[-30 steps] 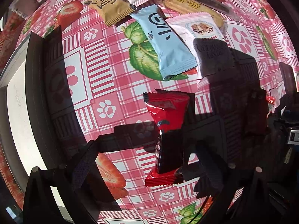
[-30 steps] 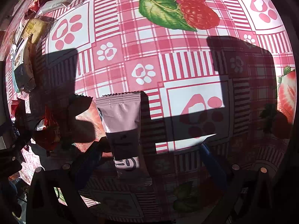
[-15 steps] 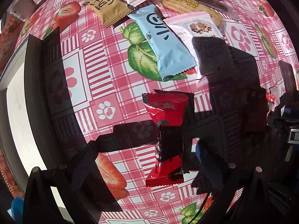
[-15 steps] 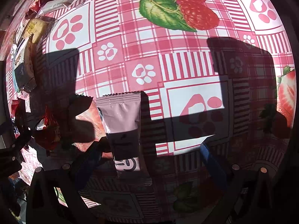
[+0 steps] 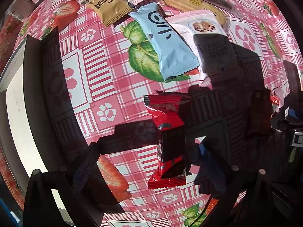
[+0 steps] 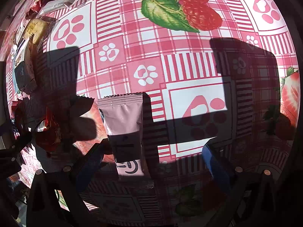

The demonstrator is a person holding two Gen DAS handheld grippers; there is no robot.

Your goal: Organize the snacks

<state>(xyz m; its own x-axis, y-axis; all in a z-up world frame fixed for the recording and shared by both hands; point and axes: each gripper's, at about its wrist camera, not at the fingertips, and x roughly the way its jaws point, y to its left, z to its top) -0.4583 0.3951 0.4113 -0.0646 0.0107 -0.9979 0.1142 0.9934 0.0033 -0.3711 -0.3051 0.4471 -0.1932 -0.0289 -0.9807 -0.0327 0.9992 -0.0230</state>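
**Red and pink wrappers, one under each gripper**

Red foil catches the sun where the red snack bar (image 5: 166, 141) lies flat on the counter (image 5: 106, 79), lengthwise between the spread fingers of the left gripper (image 5: 149, 162). Neither finger touches it that I can see; the right finger (image 5: 210, 162) is just beside the wrapper's edge, the left finger (image 5: 85, 166) well off. Farther away a blue packet (image 5: 166, 43), a tan packet (image 5: 108, 6) and a white cookie packet (image 5: 200, 26) lie loosely fanned.

On the other side, the right gripper (image 6: 151, 162) is also spread, with the pink snack packet (image 6: 125, 130) lying flat on the cloth, close to its left finger (image 6: 90, 160) and apart from the right one.

To take the red bar well, I would centre the gripper so both fingers meet the wrapper's long sides at its middle, lower until the tips nearly brush the cloth, then close gently; foil like that looks slippery and could skate sideways under a lopsided squeeze. The same goes for the pink one, which sits off-centre.
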